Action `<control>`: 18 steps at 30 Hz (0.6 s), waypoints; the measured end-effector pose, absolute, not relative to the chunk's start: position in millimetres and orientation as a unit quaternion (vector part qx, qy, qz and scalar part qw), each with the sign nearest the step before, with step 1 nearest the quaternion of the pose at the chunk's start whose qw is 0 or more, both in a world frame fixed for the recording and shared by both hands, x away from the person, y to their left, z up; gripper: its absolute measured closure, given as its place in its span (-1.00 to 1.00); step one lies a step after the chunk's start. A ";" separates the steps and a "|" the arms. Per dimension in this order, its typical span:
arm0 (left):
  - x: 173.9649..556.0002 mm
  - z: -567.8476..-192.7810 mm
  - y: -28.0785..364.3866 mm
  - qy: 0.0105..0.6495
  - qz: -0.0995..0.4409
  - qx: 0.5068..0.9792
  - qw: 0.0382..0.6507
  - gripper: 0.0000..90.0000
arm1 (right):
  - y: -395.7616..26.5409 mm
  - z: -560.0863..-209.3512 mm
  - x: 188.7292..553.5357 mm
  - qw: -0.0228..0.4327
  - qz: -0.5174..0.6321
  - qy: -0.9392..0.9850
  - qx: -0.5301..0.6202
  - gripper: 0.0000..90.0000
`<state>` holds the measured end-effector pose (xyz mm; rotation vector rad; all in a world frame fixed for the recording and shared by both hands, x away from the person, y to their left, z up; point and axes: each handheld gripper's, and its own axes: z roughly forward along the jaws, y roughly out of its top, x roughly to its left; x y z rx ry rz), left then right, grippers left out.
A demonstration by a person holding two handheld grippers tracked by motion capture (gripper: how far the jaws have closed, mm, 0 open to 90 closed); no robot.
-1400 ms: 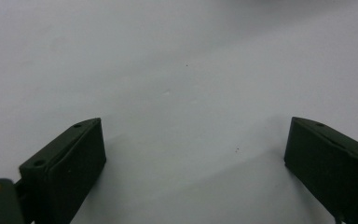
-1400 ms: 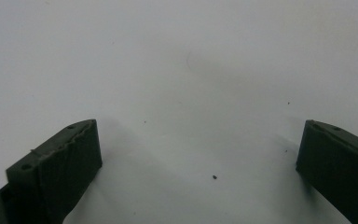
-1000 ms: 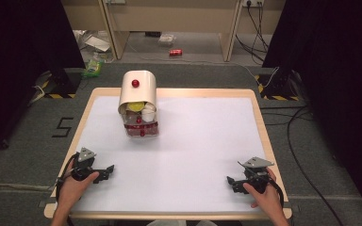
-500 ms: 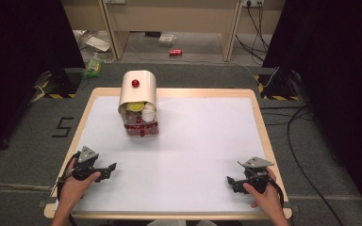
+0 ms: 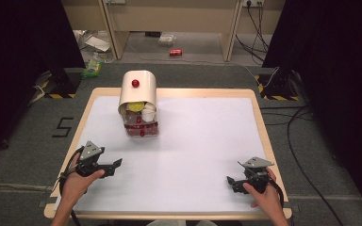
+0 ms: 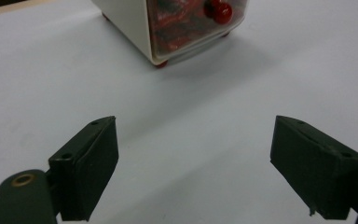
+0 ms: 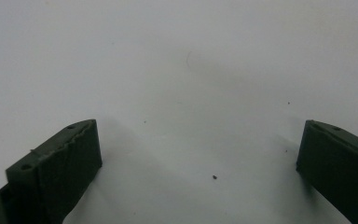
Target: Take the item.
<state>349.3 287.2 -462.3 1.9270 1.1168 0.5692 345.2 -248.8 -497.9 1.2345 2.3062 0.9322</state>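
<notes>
High view: left tool hovering spread over the counter, cream bread-bin box sitting well ahead.
Left gripper view: jaws narrowed slightly, nothing between, box ahead.
Right gripper view: right tool spread, empty.

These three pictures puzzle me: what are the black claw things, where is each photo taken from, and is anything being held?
A person sits at a white-topped table, holding a two-jaw tool in each hand. The high view looks down from above: left hand-held gripper, right hand-held gripper. The other two pictures come from cameras riding on the tools, looking along their black jaws. The left one's jaws have just been closing a little, but both stand apart with nothing between them. Ahead stands a cream roll-top box with red knobs, showing small items inside.
</notes>
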 end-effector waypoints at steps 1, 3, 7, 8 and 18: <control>350.5 -457.0 283.9 0.439 0.226 0.765 0.413 -0.67 | -248.8 -497.9 345.2 0.181 0.330 0.817 0.437 -0.99; 351.6 -451.6 279.7 0.433 0.228 0.766 0.417 -0.66 | -248.8 -497.9 345.2 0.181 0.330 0.817 0.437 -0.99; 353.2 -443.5 271.1 0.421 0.227 0.767 0.427 -0.67 | -248.8 -497.9 345.3 0.181 0.330 0.817 0.437 -0.99; 354.7 -439.7 267.3 0.413 0.232 0.769 0.429 -0.66 | -248.8 -497.9 345.2 0.181 0.330 0.817 0.437 -0.99; 362.6 -419.4 250.4 0.385 0.239 0.769 0.451 -0.66 | -248.8 -497.9 345.2 0.181 0.330 0.817 0.437 -0.99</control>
